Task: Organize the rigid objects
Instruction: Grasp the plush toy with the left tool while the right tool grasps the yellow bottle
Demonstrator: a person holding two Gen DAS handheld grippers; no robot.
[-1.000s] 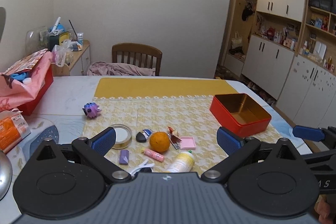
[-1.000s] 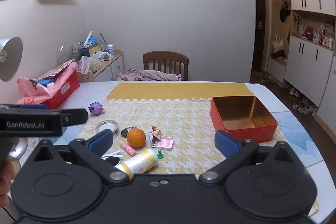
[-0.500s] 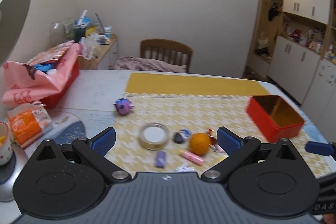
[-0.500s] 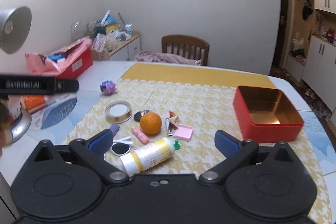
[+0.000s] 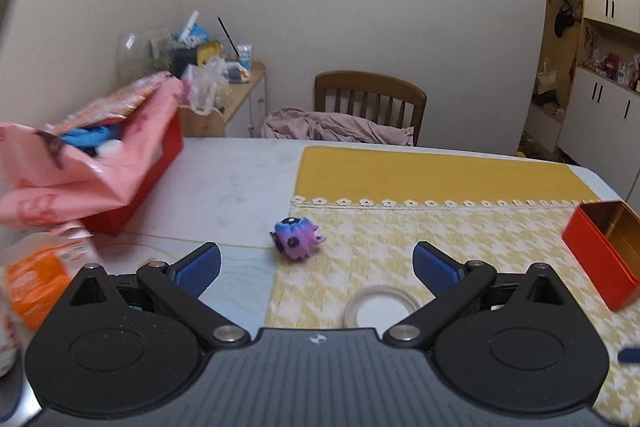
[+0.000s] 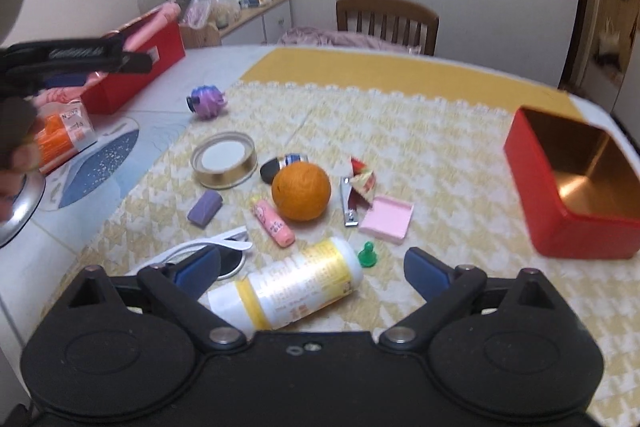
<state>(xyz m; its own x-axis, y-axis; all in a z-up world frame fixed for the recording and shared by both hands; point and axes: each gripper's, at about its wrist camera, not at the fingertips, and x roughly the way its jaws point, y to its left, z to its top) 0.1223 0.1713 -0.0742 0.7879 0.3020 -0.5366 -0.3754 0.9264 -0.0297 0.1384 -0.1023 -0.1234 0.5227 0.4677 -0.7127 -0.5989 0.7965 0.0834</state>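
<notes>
- Two grippers were mine, both with fingers spread wide and nothing between them: the left gripper (image 5: pixel 316 265) faced the purple toy (image 5: pixel 297 238) at centre frame, the right gripper (image 6: pixel 312 273) hung over the yellow-and-white bottle (image 6: pixel 288 289) at lower centre.
- Risk, as I judged it: the bottle lay on its side and could roll off toward the green pawn (image 6: pixel 366 254) if one finger nudged it first.
- The orange (image 6: pixel 301 191) sat close behind; a careless reach might have knocked it rolling into the pink tube (image 6: pixel 274 223).
- The red tin (image 6: pixel 576 183), open at right, was cut off in the left view.
- Motion blur smeared the edges; the bottle's near end hid behind my gripper body.
</notes>
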